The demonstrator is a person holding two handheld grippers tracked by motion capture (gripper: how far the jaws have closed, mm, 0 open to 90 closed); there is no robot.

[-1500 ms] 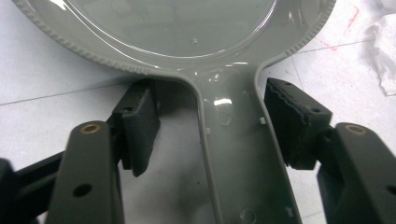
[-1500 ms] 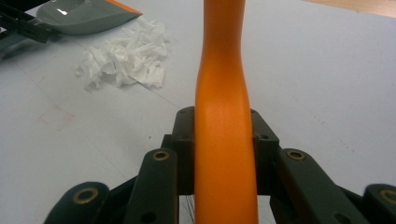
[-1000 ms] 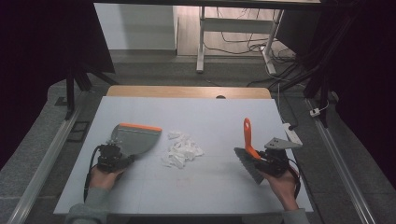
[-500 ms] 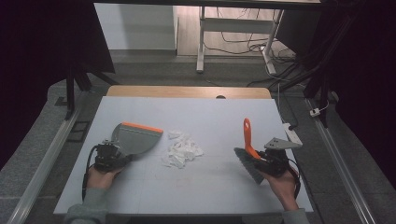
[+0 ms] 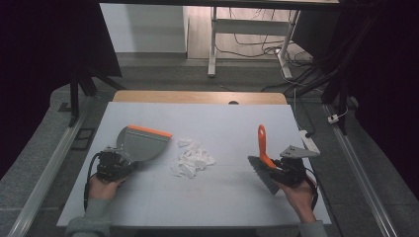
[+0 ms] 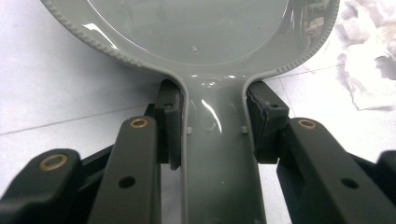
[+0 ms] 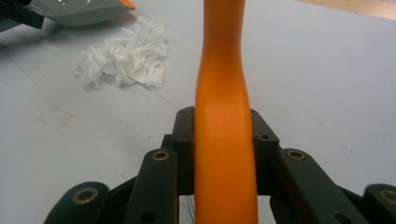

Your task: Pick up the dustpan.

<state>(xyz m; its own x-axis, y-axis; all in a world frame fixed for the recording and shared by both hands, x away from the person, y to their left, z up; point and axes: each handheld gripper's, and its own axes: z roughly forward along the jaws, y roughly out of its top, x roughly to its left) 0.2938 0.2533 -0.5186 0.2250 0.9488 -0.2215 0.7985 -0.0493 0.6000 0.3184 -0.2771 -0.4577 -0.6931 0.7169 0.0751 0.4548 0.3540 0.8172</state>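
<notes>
At centre frame sits the shredded paper [image 5: 191, 158], white, feather-light, apt to scatter. Left of it, the left gripper [image 5: 112, 165] clamps the stiff grey dustpan [image 5: 144, 143] by its handle; lower right, the right gripper [image 5: 286, 173] grips the orange-handled brush [image 5: 262, 160], bristles probably soft.

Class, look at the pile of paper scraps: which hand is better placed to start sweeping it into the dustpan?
Right. Its gripper clamps the brush, while the left gripper holds the dustpan beside the paper scraps.
</notes>
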